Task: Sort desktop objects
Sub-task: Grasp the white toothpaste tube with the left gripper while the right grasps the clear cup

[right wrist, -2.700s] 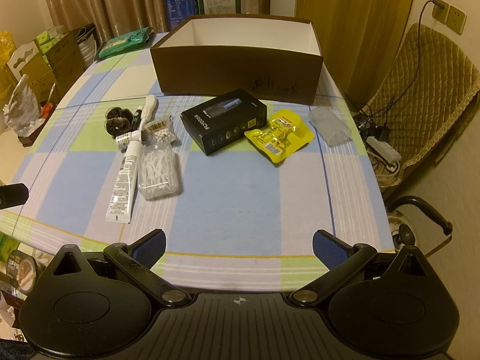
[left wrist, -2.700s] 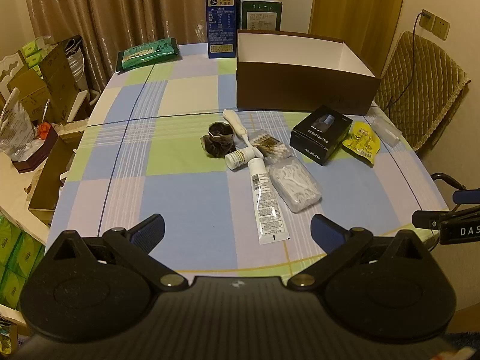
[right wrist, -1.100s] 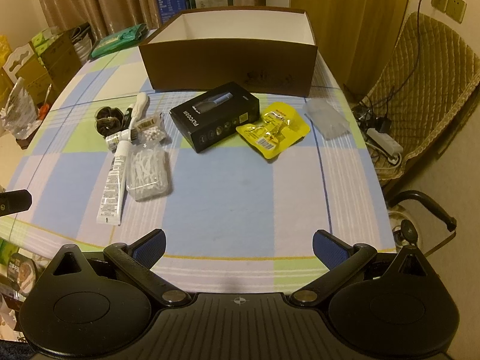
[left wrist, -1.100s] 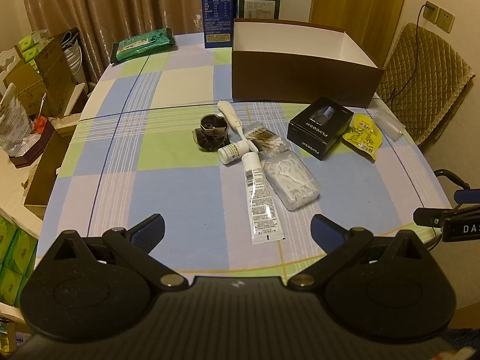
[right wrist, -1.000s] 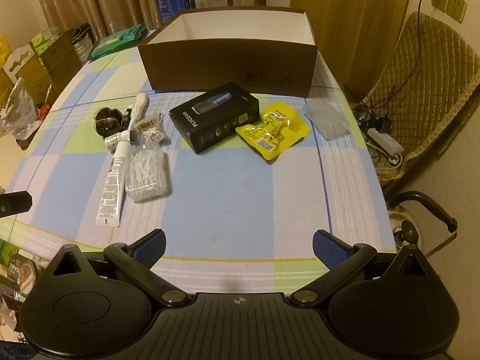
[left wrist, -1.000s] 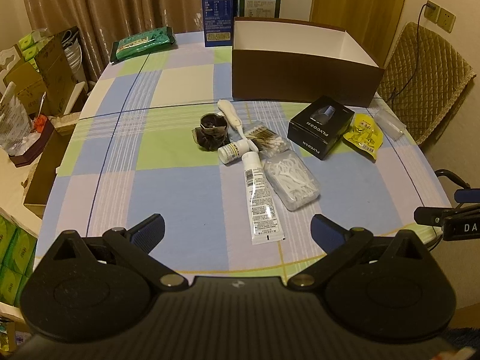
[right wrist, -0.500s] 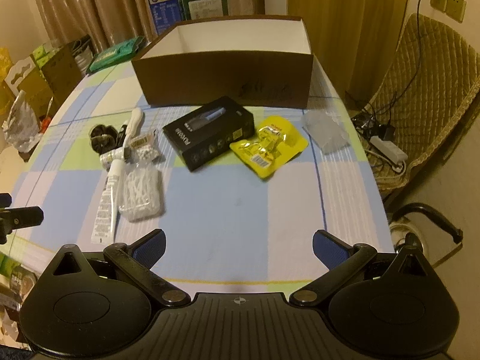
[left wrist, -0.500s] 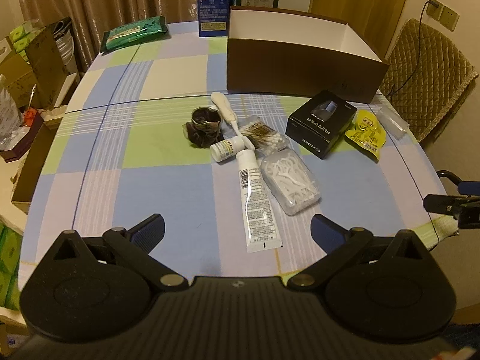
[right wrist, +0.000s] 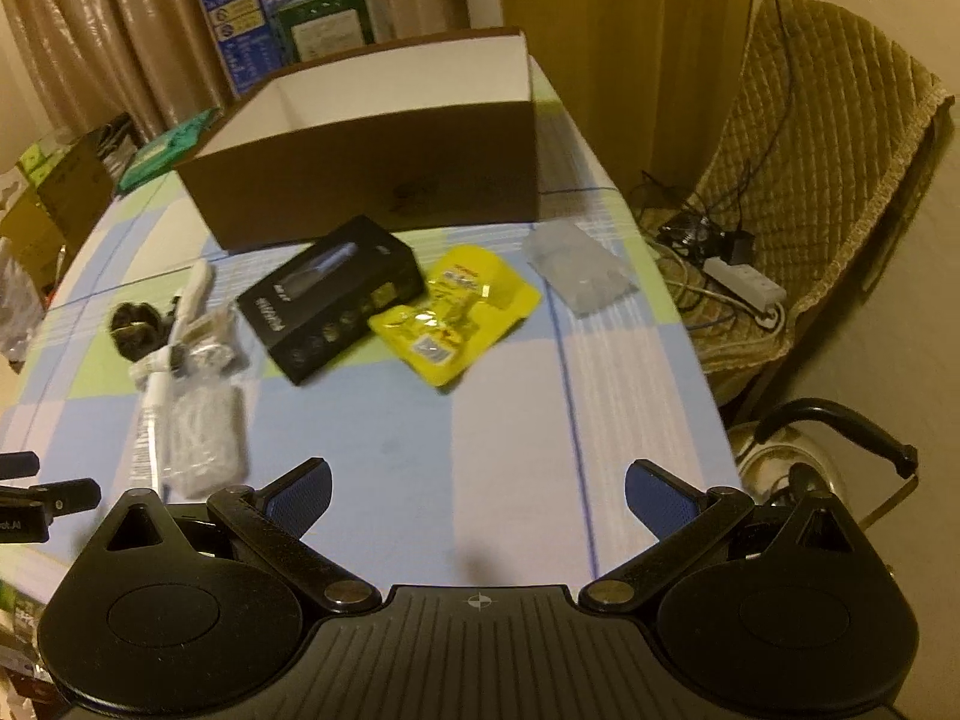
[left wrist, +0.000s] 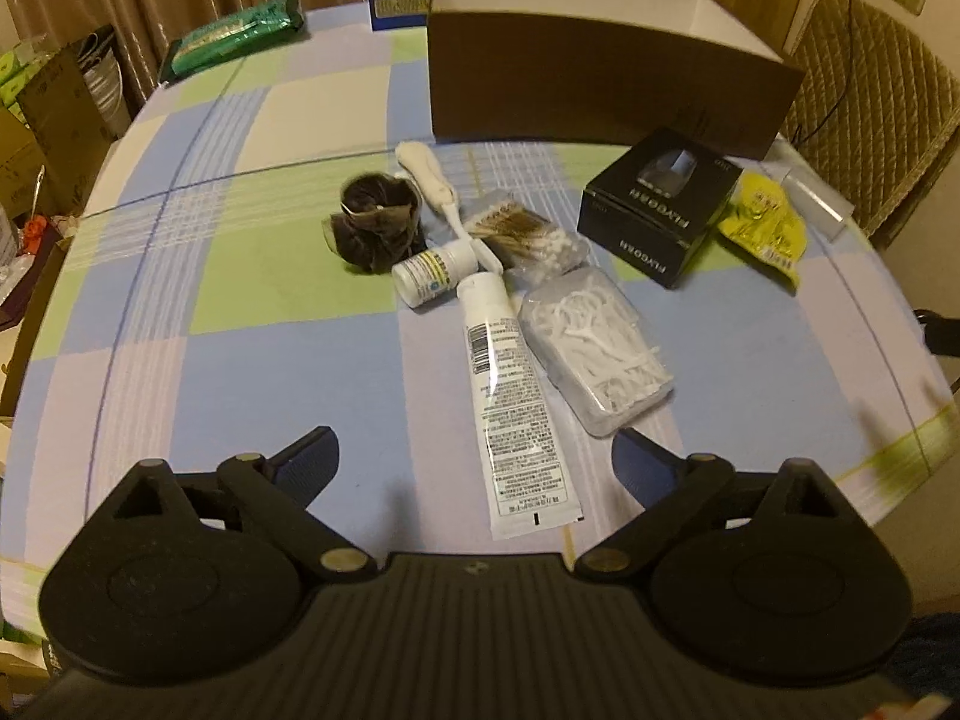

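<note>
Both grippers spread wide, holding nothing: left gripper (left wrist: 474,459) low over checked tablecloth (left wrist: 252,372), white tube (left wrist: 513,402) lying between its 2 fingers, floss-pick box (left wrist: 594,354) just ahead to the right. Right gripper (right wrist: 477,489) above bare cloth; black box (right wrist: 330,297) and yellow packet (right wrist: 453,312) ahead, touching, brown cardboard box (right wrist: 384,180) beyond.

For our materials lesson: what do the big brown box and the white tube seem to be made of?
The big brown box looks like matte cardboard: flat thin walls, dull brown outside, white inside. The white tube seems glossy soft plastic: a light glint, flat crimped end, printed text.
</note>
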A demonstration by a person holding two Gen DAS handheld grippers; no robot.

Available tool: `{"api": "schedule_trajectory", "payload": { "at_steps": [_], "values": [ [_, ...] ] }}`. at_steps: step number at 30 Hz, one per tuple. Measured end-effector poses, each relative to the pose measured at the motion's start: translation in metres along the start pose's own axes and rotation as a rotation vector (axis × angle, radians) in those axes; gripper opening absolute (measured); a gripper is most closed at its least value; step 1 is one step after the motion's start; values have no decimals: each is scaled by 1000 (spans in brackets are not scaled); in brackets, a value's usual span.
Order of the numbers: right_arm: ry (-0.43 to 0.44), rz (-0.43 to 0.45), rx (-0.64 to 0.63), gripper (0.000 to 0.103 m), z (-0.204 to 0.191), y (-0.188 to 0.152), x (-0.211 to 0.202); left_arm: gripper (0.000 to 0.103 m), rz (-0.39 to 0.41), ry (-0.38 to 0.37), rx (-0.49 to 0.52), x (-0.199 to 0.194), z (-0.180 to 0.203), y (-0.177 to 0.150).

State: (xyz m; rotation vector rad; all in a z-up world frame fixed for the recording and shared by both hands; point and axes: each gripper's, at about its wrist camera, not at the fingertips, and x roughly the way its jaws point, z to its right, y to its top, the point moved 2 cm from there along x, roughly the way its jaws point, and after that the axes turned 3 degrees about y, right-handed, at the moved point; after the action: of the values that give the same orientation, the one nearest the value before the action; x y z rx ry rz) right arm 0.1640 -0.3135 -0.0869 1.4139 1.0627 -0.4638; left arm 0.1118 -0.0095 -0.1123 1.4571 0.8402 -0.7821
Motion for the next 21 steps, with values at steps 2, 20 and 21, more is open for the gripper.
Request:
{"api": "schedule_trajectory", "payload": {
  "at_steps": [2,20,21],
  "values": [
    [-6,-12,-1,101,6,2,5,94,-15,9,3,10,1,1],
    [-29,-70,-28,101,40,32,42,57,-26,-17,0,68,0,31],
    [-27,-71,-30,101,42,34,43,54,-27,-23,-1,70,0,32]
  ]
}}
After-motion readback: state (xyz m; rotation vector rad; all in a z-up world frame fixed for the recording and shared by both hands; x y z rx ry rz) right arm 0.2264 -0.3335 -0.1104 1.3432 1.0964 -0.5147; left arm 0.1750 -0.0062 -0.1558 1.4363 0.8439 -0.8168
